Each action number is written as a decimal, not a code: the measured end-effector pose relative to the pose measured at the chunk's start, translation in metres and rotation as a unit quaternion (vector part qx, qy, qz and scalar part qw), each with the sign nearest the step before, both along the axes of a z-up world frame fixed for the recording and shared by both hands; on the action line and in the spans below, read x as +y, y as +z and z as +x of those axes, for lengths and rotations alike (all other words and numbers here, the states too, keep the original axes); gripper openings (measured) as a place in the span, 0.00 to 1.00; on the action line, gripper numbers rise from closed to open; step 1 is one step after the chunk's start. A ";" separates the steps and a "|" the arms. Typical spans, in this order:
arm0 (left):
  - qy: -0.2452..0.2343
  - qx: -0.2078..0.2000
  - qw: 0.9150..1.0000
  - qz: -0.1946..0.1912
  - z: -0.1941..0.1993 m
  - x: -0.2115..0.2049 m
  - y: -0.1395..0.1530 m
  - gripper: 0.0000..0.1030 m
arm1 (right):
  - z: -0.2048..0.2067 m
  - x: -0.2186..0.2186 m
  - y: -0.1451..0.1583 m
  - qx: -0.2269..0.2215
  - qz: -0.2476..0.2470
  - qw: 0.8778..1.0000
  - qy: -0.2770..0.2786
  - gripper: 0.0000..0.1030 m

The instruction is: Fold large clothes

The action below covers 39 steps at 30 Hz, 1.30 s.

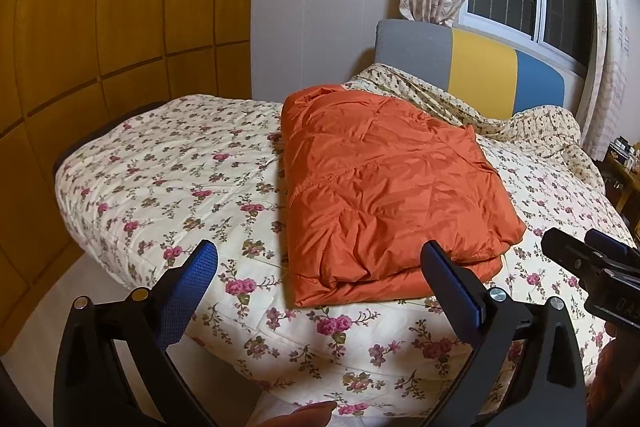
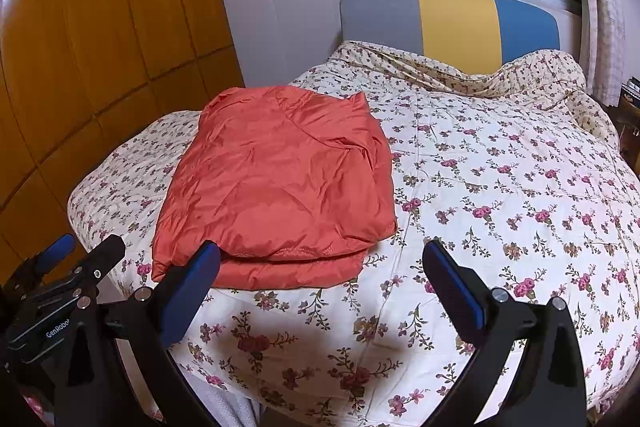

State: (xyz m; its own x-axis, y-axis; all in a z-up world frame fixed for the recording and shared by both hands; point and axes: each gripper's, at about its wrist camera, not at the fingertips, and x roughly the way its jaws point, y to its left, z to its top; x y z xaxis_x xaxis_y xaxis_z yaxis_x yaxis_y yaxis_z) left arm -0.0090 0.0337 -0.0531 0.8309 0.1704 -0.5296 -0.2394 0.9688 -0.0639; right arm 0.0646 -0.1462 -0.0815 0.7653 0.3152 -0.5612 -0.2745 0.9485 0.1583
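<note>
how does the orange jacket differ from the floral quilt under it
The jacket is plain shiny orange; the quilt is cream with pink flowers. The jacket is folded into a compact, layered bundle; the quilt lies spread across the bed, bunched only by the headboard. The jacket covers just a small patch; the quilt covers nearly the whole bed. Both look padded and stitched.

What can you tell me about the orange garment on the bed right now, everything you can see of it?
The orange garment is a puffy, quilted piece in shiny, thin-looking fabric, creased, with stitched seams across its top. It is folded into a thick, roughly rectangular bundle of several layers, the stacked edges showing at the near end. It lies flat on the floral bedspread, near the foot of the bed. Only the bedspread touches it: the left gripper and right gripper are both open, short of its near edge.
</note>
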 end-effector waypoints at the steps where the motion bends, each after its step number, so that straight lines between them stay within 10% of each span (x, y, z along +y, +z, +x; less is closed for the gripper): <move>1: 0.000 0.000 1.000 0.000 0.000 0.000 0.000 0.97 | 0.000 0.000 0.000 -0.001 0.001 1.000 0.000 0.98; 39: -0.016 0.002 1.000 0.012 0.000 -0.015 -0.002 0.97 | 0.002 0.000 -0.003 0.010 0.002 1.000 0.001 0.98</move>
State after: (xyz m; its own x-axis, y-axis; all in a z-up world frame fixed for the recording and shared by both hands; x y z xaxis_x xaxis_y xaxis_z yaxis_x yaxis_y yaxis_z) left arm -0.0091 0.0182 -0.0547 0.8338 0.1554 -0.5297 -0.2077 0.9774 -0.0402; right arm 0.0670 -0.1458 -0.0842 0.7533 0.3189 -0.5751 -0.2738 0.9472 0.1667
